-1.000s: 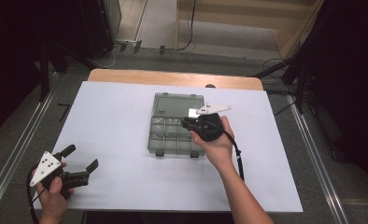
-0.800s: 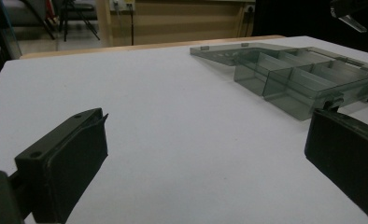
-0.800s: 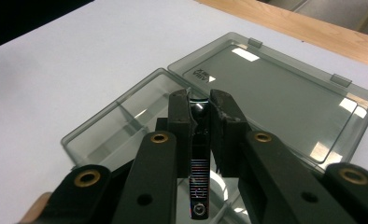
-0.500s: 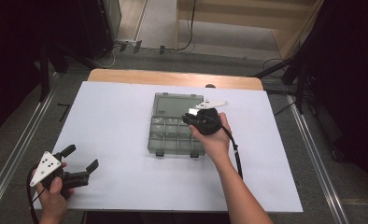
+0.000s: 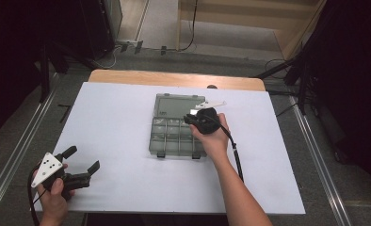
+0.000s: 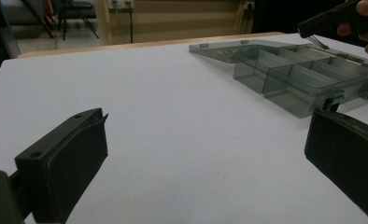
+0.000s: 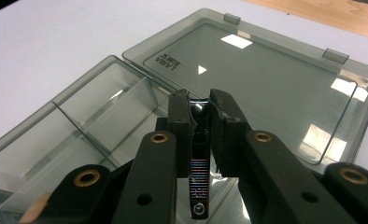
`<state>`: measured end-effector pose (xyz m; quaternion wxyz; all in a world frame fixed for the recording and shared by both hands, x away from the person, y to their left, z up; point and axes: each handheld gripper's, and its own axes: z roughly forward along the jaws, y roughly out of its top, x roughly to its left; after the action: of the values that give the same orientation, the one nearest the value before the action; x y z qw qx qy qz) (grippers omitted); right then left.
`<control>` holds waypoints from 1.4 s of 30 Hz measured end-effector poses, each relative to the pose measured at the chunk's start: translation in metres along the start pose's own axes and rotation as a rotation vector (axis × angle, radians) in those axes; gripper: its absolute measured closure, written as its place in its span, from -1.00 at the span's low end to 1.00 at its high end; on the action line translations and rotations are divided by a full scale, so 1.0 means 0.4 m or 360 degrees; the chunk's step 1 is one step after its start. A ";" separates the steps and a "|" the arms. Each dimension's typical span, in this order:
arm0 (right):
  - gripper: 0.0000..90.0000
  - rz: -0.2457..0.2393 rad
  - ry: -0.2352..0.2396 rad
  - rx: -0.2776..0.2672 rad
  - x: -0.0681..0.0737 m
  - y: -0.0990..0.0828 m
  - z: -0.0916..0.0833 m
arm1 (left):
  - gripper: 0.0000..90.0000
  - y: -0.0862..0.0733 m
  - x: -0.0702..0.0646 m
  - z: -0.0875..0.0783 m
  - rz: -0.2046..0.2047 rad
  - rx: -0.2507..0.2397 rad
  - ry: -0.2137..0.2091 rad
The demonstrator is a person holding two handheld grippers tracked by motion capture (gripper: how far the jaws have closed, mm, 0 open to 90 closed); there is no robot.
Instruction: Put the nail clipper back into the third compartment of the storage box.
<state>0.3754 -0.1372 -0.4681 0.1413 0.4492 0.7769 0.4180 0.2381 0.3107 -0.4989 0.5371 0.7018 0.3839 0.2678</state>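
A smoky clear compartment box (image 5: 174, 139) lies open at the table's middle, its lid (image 5: 179, 104) flat behind it. My right gripper (image 5: 189, 117) hangs over the box's right compartments, shut on a small black thing with a thin wire loop (image 7: 197, 114), perhaps a clip. In the right gripper view the right gripper (image 7: 201, 105) points down at the box (image 7: 93, 121) near the hinge, with the lid (image 7: 266, 88) beyond. My left gripper (image 5: 83, 158) rests at the front left, open with nothing between its jaws; it (image 6: 205, 154) faces the box (image 6: 294, 79).
The white table sheet (image 5: 117, 117) has a wooden strip (image 5: 174, 79) along its far edge. Metal rails run along both sides of the table. The right gripper's cable (image 5: 234, 155) trails along the person's forearm.
The right hand has sunk a little toward the box and shifted slightly left, still holding the small black thing. The left hand has stayed put.
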 end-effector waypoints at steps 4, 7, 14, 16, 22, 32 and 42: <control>0.80 0.0007 -0.0006 0.0017 0.000 -0.003 0.017 | -1.00 0.000 -0.001 0.001 0.0000 0.0000 0.0004; 0.77 0.0016 -0.0013 0.0026 -0.002 -0.006 0.026 | -1.00 0.000 0.000 0.001 -0.0001 -0.0005 0.0001; -0.64 0.0095 -0.0022 -0.0015 -0.019 -0.010 0.006 | -1.00 0.000 0.000 0.001 0.0000 -0.0005 -0.0001; -0.76 0.0110 -0.0041 -0.0043 -0.019 -0.016 -0.004 | -1.00 0.000 0.000 0.000 0.0000 -0.0004 -0.0002; -1.00 0.0088 -0.0004 -0.0138 -0.017 -0.044 -0.044 | -1.00 0.000 0.000 0.001 0.0000 -0.0005 0.0001; -1.00 0.0143 -0.0016 -0.0195 -0.031 -0.109 -0.099 | -1.00 0.000 -0.001 0.001 0.0006 0.0001 0.0008; -1.00 0.0187 -0.0067 -0.0225 -0.057 -0.179 -0.162 | -1.00 0.000 -0.003 0.003 0.0011 0.0005 0.0015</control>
<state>0.3079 -0.2073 -0.4876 0.1642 0.4916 0.7146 0.4698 0.2382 0.3091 -0.4993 0.5333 0.7026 0.3844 0.2724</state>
